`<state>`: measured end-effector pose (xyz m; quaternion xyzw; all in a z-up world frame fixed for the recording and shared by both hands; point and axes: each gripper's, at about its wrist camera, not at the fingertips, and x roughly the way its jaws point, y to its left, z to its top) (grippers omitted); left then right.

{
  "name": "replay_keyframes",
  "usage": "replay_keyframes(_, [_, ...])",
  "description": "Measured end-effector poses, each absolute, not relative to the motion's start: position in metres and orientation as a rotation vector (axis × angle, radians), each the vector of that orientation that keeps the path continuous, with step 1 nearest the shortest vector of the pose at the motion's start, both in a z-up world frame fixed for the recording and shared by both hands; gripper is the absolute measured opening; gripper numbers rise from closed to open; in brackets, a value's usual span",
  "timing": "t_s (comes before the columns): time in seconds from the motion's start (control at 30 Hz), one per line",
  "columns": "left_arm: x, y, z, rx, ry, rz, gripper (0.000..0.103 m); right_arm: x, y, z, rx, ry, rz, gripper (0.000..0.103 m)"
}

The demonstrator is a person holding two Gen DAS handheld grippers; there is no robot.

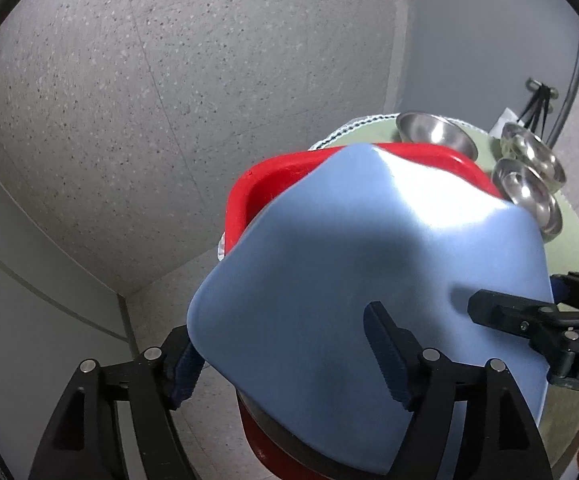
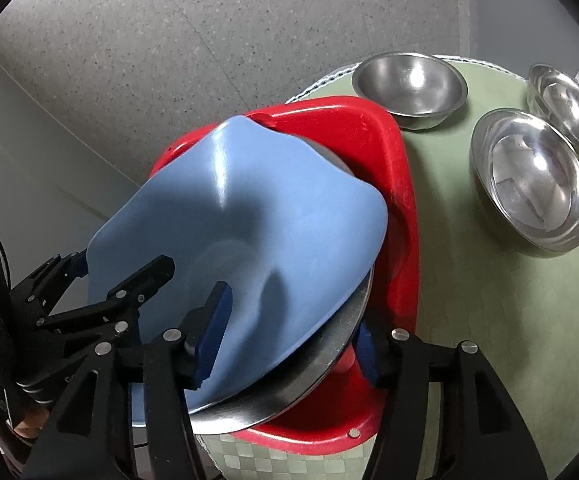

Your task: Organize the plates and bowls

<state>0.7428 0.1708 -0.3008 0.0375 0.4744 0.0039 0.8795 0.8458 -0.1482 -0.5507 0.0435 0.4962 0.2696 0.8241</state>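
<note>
Green table [image 2: 469,280] is bearing steel bowls [image 2: 529,176] beyond both fingertips. Left gripper [image 1: 285,360] and right gripper [image 2: 289,340] are each clamping the blue plate [image 2: 249,208], seemingly stacking it over the red tray [image 2: 393,184]; next likely lowering, then releasing.

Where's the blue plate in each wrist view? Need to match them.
Left wrist: blue plate fills the centre and lower right, over the red tray.
Right wrist: blue plate sits centre-left, on a steel plate in the same tray.
Shared landmark: the steel bowl just beyond the tray's far edge.
</note>
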Motion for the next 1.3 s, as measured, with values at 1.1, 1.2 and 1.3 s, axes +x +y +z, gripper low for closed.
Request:
replay_keyframes(1.1, [0.667,0.052,-0.238,0.099,0.818,0.325,0.102,0.830,-0.341,-0.487,0.147,0.843,0.632,0.081])
replay_keyframes(1.2, [0.667,0.046,-0.255,0.098,0.842,0.394,0.096,0.843,-0.359,-0.488,0.102,0.858,0.687,0.081])
replay_keyframes(1.3, [0.662,0.045,-0.260,0.015,0.867,0.453,0.093,0.855,-0.373,-0.491,0.073,0.874,0.723,0.081])
